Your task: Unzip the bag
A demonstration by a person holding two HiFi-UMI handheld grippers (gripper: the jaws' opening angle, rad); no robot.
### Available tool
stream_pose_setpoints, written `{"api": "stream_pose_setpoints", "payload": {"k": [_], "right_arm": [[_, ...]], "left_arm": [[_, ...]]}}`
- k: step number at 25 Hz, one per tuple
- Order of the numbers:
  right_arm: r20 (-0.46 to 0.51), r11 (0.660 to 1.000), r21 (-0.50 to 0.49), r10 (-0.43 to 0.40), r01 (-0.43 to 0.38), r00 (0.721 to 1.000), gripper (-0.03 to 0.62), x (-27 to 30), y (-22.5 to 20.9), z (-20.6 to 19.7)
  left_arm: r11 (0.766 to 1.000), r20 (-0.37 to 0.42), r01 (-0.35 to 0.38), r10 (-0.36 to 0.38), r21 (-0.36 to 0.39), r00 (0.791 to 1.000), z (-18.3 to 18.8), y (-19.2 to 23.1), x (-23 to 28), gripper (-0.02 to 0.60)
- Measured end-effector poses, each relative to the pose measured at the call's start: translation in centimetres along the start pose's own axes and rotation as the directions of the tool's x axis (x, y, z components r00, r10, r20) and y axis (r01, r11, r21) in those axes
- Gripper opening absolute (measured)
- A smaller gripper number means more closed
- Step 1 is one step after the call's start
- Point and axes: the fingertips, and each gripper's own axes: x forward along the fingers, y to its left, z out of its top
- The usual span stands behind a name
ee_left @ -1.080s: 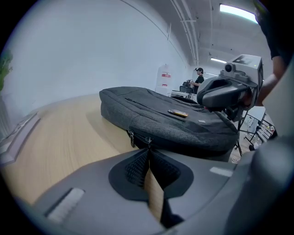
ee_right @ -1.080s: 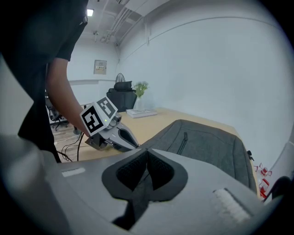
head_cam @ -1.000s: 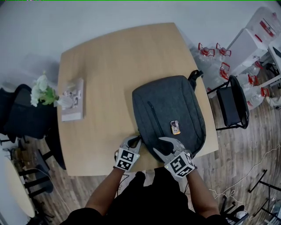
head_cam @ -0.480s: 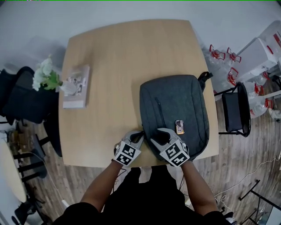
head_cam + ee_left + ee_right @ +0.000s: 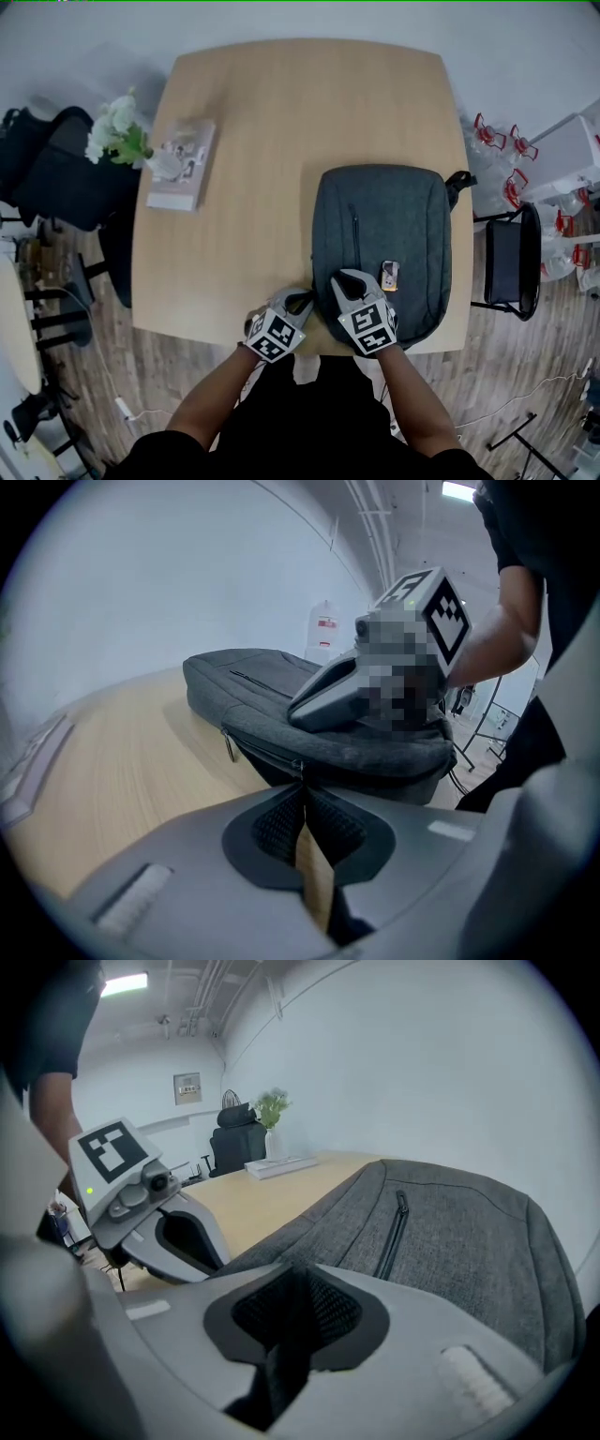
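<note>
One grey backpack point(image 5: 382, 239) is being kept at the table's point(image 5: 253, 122) near right corner. Of the two grippers, the left gripper point(image 5: 302, 789) is being held pressed together on one zipper pull point(image 5: 300, 766). The right gripper's point(image 5: 295, 1279) jaws are being closed on the backpack's fabric.

1 bag point(image 5: 380, 234) (plus 1 table point(image 5: 262, 122))

Charcoal grey bag point(image 5: 398, 220), pale wood-grain table point(image 5: 253, 122).
</note>
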Motion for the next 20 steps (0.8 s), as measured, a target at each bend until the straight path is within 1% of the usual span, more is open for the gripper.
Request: {"api": "stream_pose_setpoints", "payload": {"k": [2,8,14,20], "right_arm": [[-0.001,1.000,-0.004,-0.008,0.008,1.000,0.048,0.5,-0.3,0.4],[-0.017,0.997,-0.029,-0.073,0.072,0.997,0.048,2.0,-1.0,1.5],[-0.034,0.992,-0.005,-0.127,0.127,0.991,0.048,3.6,-1.7,2.6],[-0.044,0.982,0.024,-0.185,0.186,0.982,0.046,5.3,-2.5,4.0]], "left_arm": [[1.000,-0.007,-0.007,0.007,-0.005,1.000,-0.2,-0.3,-0.2,0.026],[1.000,-0.023,-0.019,0.019,-0.010,1.000,-0.6,-1.7,-0.7,0.026],[0.997,-0.002,-0.037,0.037,-0.071,0.999,-0.8,-2.4,-1.3,0.026],[0.997,0.003,-0.024,0.025,-0.068,1.000,-1.2,-3.7,-1.6,0.026]]}}
